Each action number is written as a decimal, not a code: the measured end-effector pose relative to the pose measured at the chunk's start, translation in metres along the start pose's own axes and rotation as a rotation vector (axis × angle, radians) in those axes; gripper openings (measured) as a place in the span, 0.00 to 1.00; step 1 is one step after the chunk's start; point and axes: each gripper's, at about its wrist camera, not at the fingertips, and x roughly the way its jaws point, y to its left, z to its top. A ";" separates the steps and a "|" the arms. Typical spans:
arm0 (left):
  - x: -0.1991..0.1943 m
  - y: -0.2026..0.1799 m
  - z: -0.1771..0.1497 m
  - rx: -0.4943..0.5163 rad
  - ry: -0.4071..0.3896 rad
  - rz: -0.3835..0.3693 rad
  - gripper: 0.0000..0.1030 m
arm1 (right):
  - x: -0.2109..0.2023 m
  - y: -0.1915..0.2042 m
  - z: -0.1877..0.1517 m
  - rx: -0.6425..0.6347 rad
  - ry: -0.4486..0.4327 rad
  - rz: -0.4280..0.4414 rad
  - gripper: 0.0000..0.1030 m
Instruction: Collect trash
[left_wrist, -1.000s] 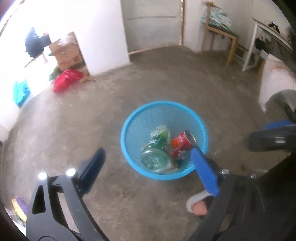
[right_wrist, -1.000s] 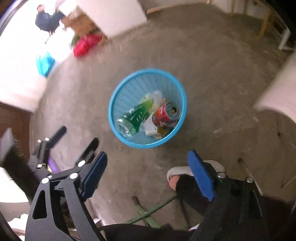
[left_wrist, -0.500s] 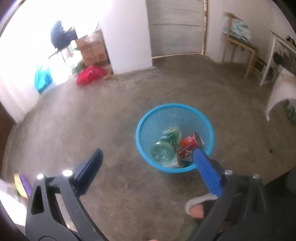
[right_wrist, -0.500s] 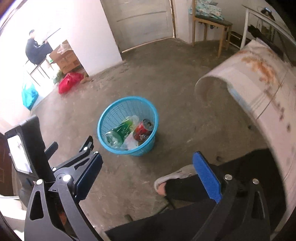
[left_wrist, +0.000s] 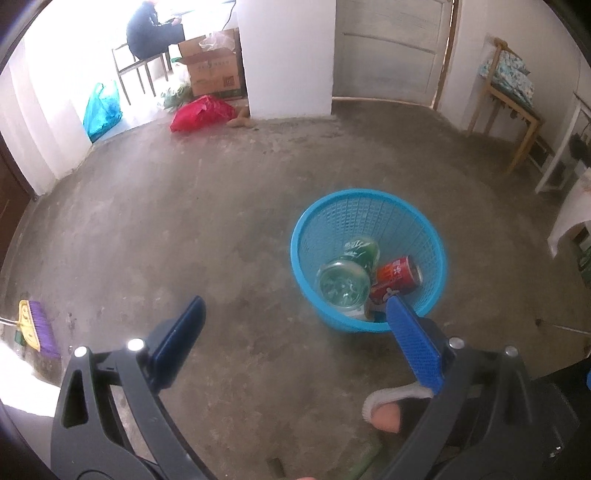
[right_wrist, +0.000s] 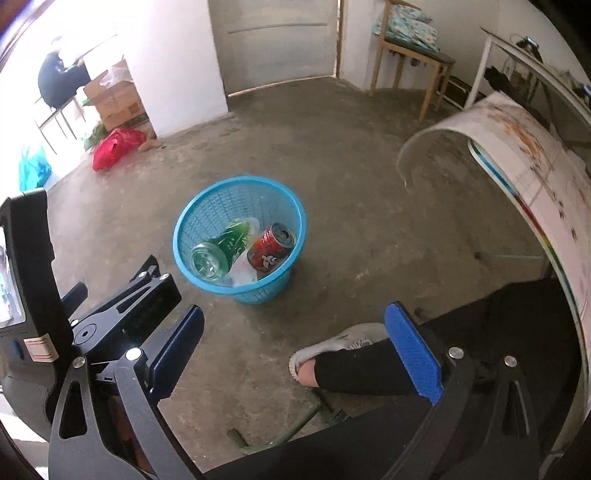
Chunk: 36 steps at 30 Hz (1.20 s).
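Note:
A blue mesh basket (left_wrist: 369, 195) stands on the concrete floor. In it lie a green plastic bottle (left_wrist: 345, 280), a red drink can (left_wrist: 397, 278) and some white wrapping (right_wrist: 242, 271). My left gripper (left_wrist: 293, 306) hangs open above the floor, nothing between its blue pads, and its right fingertip overlaps the basket's near rim. In the right wrist view the basket (right_wrist: 240, 182) sits ahead and to the left, holding the bottle (right_wrist: 221, 247) and the can (right_wrist: 271, 247). My right gripper (right_wrist: 294, 310) is wide open and empty, nearer than the basket.
The person's shoe (right_wrist: 332, 339) and dark-clad leg lie under the right gripper. A cloth-covered table (right_wrist: 535, 166) curves along the right, with a wooden chair (right_wrist: 406, 48) behind. A red bag (left_wrist: 201, 112), a cardboard box (left_wrist: 212, 70), a seated person (left_wrist: 151, 29) and a broom (left_wrist: 35, 325) are on the left.
Both views swung: the basket slid right in the left wrist view, left and farther off in the right wrist view, where the table came in. The basket's contents lie as before.

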 end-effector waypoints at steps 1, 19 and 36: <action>0.001 -0.001 0.000 0.004 0.001 0.007 0.91 | 0.001 -0.002 0.000 0.007 0.003 0.003 0.93; 0.006 -0.008 -0.003 0.010 0.027 0.018 0.91 | 0.033 -0.010 -0.004 0.039 0.123 0.043 0.93; 0.008 -0.006 -0.007 -0.003 0.043 0.032 0.91 | 0.027 -0.012 -0.004 0.047 0.091 0.018 0.93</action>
